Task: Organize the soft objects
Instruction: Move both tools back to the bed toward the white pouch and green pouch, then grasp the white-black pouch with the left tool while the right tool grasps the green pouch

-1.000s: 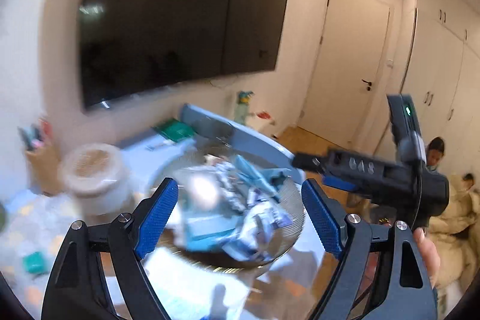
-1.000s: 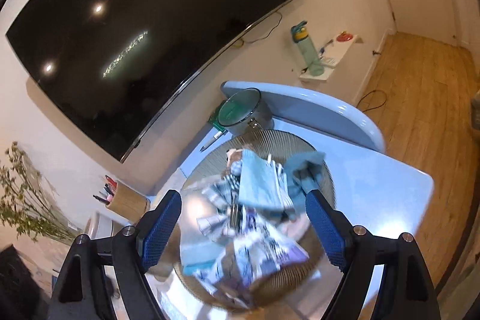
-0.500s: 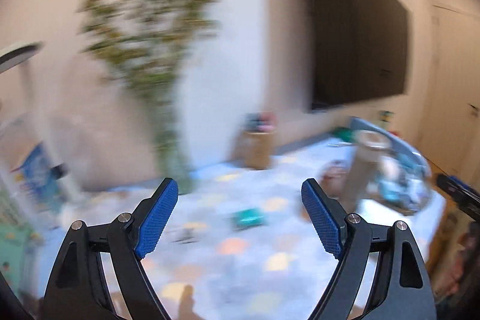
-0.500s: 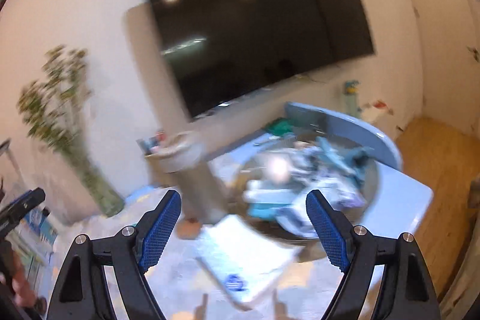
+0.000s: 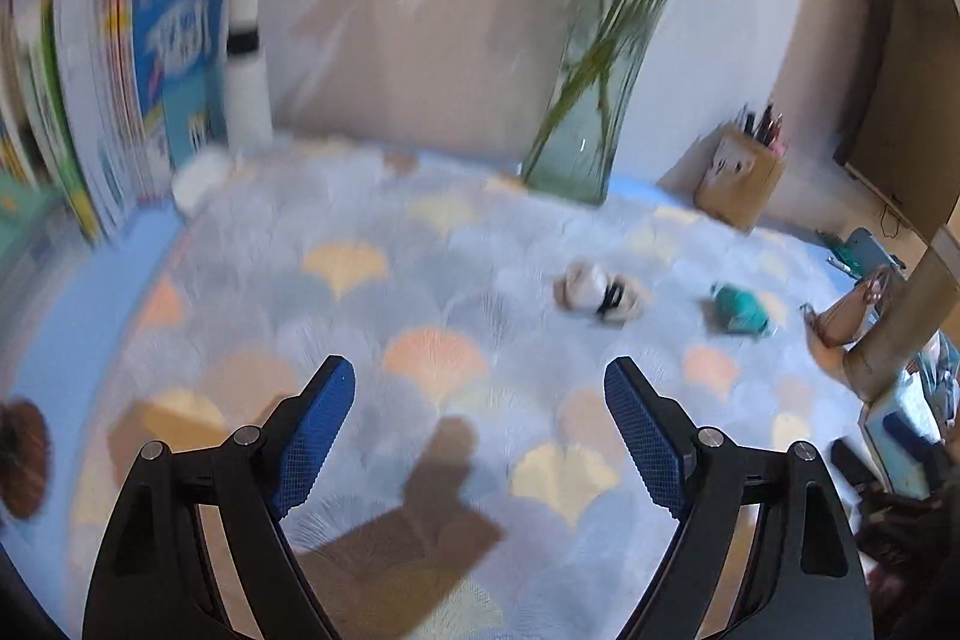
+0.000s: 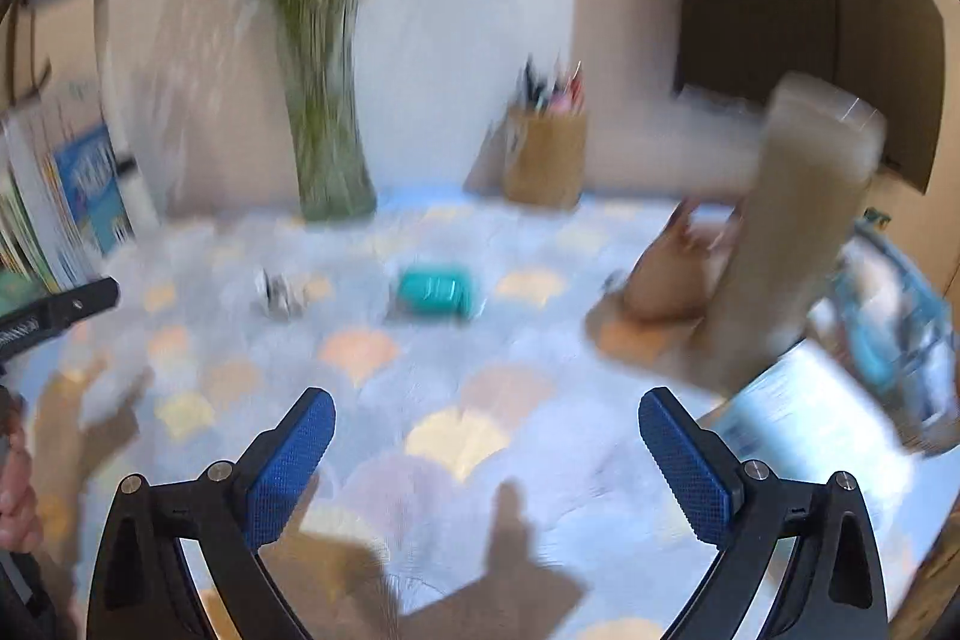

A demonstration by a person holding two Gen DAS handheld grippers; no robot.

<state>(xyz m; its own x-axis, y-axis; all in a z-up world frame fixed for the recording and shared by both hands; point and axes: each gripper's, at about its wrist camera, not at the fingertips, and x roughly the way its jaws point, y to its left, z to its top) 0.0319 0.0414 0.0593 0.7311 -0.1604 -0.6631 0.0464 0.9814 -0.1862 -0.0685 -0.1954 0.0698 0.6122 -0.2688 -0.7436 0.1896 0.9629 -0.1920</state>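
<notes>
Soft objects are seen scattered on the patterned tablecloth: a beige bundle with a dark band and a teal bundle just beside it, both well ahead of the left gripper, while the right gripper is faced toward the same teal bundle. Both sets of jaws are held wide and nothing is carried (heavy blur is noted in both views, so finer detail cannot be told). One bundle is best picked as the target, the sweep slowed, and the pads lowered astride its middle before any closing is attempted, with the glass vase and the tall tan cylinder kept well clear
</notes>
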